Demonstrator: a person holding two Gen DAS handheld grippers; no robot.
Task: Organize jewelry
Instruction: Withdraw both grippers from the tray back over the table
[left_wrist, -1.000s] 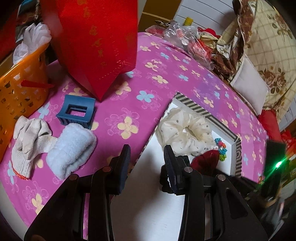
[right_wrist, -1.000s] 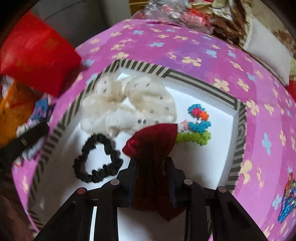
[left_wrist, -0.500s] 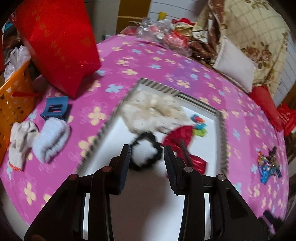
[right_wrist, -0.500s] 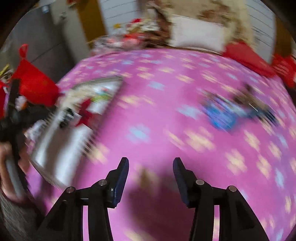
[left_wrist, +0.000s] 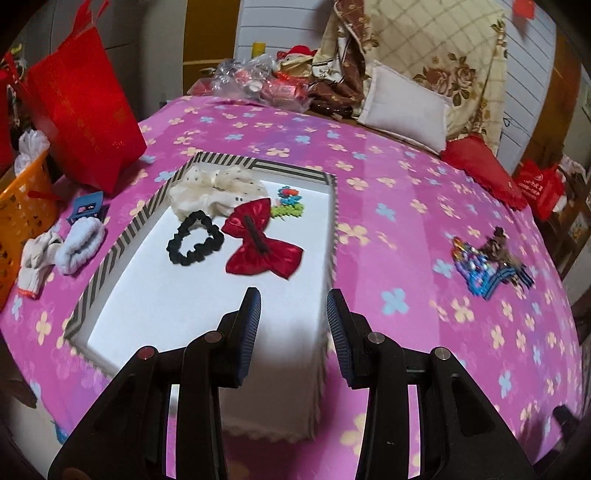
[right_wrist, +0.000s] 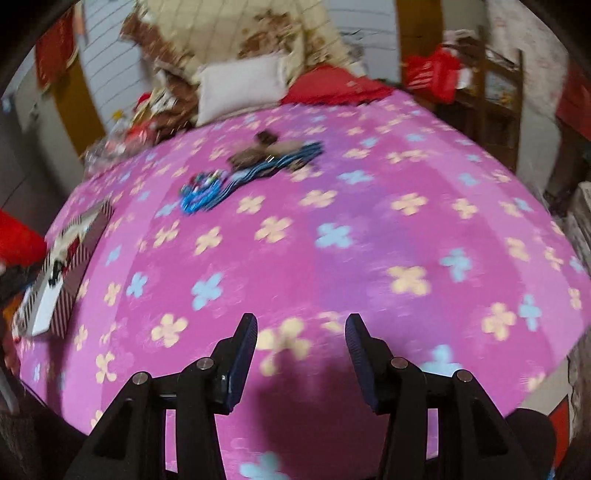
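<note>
A striped-rim box (left_wrist: 258, 164) with a white floor sits on the pink flowered cloth (left_wrist: 406, 206). In it lie a cream dotted scrunchie (left_wrist: 210, 192), a black scrunchie (left_wrist: 195, 240), a red bow clip (left_wrist: 260, 242) and a beaded flower clip (left_wrist: 290, 202). My left gripper (left_wrist: 293, 310) is open and empty above the box's near end. A pile of blue and brown hair accessories (left_wrist: 487, 262) lies on the cloth to the right; it also shows in the right wrist view (right_wrist: 251, 170). My right gripper (right_wrist: 301, 332) is open and empty over bare cloth, well short of that pile.
A red gift bag (left_wrist: 85, 118), an orange basket (left_wrist: 22, 206), a blue claw clip (left_wrist: 86, 210), a pale blue fuzzy band (left_wrist: 81, 240) and a white glove (left_wrist: 35, 262) lie left of the box. Pillows and bags (left_wrist: 402, 103) crowd the far edge.
My right gripper let go of the red bow in the box, opened and swung right over the cloth. My left gripper drew back from the box and rose.
</note>
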